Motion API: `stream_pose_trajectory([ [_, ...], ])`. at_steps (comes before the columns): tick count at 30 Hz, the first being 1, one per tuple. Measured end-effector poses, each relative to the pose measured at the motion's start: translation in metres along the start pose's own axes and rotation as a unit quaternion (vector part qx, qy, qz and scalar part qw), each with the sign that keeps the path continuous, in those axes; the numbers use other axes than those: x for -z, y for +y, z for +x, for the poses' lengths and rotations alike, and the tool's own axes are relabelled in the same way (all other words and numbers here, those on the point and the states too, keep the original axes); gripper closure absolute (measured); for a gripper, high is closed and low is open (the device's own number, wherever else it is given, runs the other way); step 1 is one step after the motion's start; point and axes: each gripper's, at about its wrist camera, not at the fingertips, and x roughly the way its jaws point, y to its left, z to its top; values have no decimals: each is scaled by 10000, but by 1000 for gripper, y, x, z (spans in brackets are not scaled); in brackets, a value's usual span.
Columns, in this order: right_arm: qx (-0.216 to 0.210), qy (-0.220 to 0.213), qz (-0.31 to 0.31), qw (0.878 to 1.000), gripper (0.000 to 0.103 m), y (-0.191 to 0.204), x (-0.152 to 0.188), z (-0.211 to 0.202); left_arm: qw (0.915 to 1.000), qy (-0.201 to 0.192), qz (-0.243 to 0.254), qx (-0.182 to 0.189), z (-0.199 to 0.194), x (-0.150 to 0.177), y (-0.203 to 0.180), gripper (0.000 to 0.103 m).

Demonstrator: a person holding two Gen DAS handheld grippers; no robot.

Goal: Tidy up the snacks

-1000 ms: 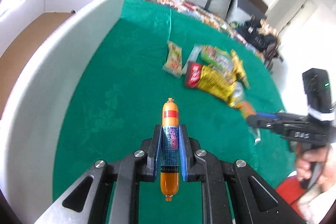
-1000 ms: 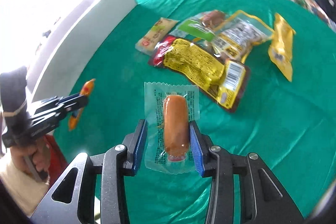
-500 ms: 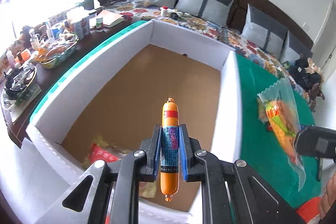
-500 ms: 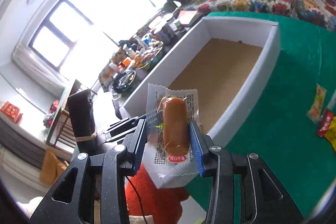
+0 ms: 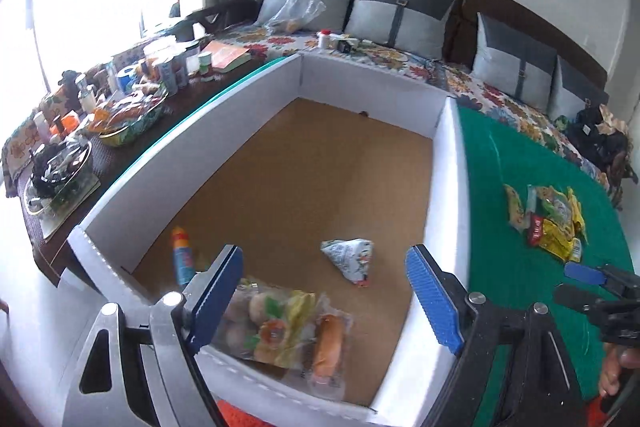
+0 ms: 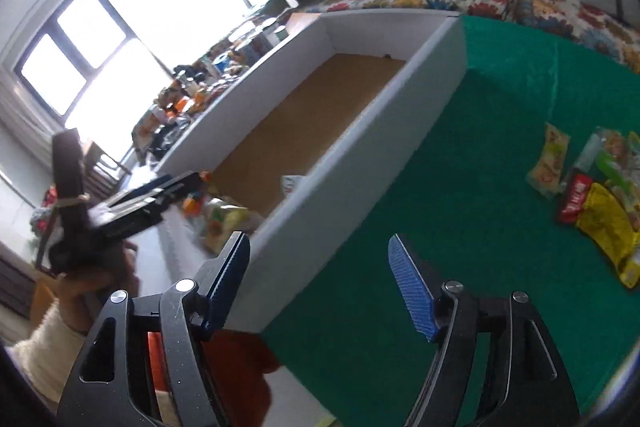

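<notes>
While both grippers gape, the box (image 5: 444, 187) holds four snack packs (image 5: 280, 327).

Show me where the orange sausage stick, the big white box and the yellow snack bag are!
orange sausage stick (image 5: 182, 255): left wrist view, on its blue label.
big white box (image 5: 445, 195): left wrist view, on its right wall.
yellow snack bag (image 6: 610, 225): right wrist view, on the middle of the wrapper.
</notes>
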Motion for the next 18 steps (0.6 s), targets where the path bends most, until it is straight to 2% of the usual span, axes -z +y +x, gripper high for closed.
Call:
stream_pose_trajectory([
  [2,1004,-16,-114,9949,28,-49,36,-5,9992,-46,250,323,-5,-3,-32,15],
  [4,1675,-46,19,9859,28,-96,70,-13,9968,-30,490,629,-5,0,-68,9],
  [6,2141,-170,293,9762,28,-134,99,-25,9928,95,756,924,4,7,-110,3],
  [9,2770,-523,563,9578,28,-173,137,-51,9859,479,1153,1115,38,29,-170,3],
  [11,3041,-553,760,9480,28,-188,150,-61,9817,717,1411,1056,67,45,-201,3],
  [13,3096,-417,1122,9433,28,-208,143,-63,9793,900,1548,946,94,58,-222,3],
  [18,3305,-509,1541,9297,27,-234,131,-64,9793,1068,1349,1065,143,63,-264,3],
])
